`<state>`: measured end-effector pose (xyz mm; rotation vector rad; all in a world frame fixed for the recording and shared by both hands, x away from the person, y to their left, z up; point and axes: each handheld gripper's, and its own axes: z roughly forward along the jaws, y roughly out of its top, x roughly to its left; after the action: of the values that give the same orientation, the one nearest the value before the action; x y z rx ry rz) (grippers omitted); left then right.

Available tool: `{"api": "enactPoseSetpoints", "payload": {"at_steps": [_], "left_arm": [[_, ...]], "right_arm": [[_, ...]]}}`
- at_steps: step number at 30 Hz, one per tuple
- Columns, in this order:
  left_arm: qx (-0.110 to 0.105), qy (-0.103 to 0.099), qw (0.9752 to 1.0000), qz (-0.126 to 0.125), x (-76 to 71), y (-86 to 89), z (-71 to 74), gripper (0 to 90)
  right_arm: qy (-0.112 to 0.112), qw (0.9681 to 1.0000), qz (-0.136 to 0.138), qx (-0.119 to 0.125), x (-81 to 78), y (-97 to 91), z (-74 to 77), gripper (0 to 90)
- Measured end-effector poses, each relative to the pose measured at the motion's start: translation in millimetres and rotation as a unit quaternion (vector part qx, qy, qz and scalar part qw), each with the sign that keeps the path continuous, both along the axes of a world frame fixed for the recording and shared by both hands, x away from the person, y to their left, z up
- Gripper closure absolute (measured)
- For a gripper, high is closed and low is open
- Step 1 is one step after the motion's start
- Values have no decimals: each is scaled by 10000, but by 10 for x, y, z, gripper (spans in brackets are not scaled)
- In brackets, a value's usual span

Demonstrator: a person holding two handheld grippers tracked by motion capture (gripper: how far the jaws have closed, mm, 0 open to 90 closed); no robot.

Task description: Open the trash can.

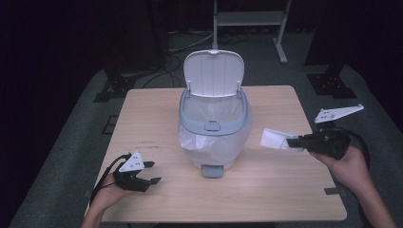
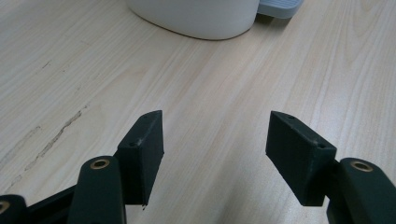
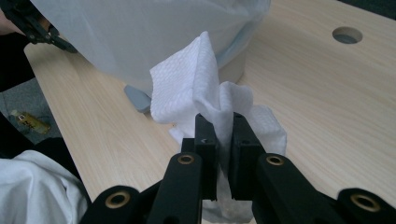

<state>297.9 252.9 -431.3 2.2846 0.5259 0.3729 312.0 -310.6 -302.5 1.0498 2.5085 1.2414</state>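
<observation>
A white pedal bin (image 1: 215, 126) stands mid-table with its lid (image 1: 214, 73) tipped up and a white liner bag (image 3: 140, 32) folded over its rim. To its right, my right gripper (image 1: 291, 142) hovers above the table, shut on a crumpled white paper towel (image 1: 273, 138). In the right gripper view the towel (image 3: 187, 88) is pinched between the jaws of the right gripper (image 3: 223, 123) and fans out toward the bin. My left gripper (image 1: 153, 172) rests low at the front left, open, with only bare wood between its jaws (image 2: 215, 135).
The bin's grey foot pedal (image 1: 211, 171) sticks out toward me. The wooden table (image 1: 266, 199) has a round cable hole (image 3: 347, 35) at one corner. Dark floor, stand legs and cables lie beyond the far edge.
</observation>
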Motion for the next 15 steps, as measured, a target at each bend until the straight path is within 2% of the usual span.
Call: {"api": "enactPoseSetpoints", "payload": {"at_steps": [3,4,7,8,15], "left_arm": [[-8,-6,10000,11,-4,2,-1,351],[-21,0,10000,16,-8,3,-2,350],[-12,6,10000,21,-11,-2,-2,335],[-3,-22,10000,5,-18,-9,5,333],[-69,-79,9999,11,-33,-16,29,317]], "right_arm": [[-34,10000,9,4,2,9,69,835],[-83,10000,28,20,1,15,144,835],[-116,9999,55,36,-2,20,217,835],[-153,9998,90,51,-1,26,293,834],[-251,9995,161,91,3,59,484,834]]}}
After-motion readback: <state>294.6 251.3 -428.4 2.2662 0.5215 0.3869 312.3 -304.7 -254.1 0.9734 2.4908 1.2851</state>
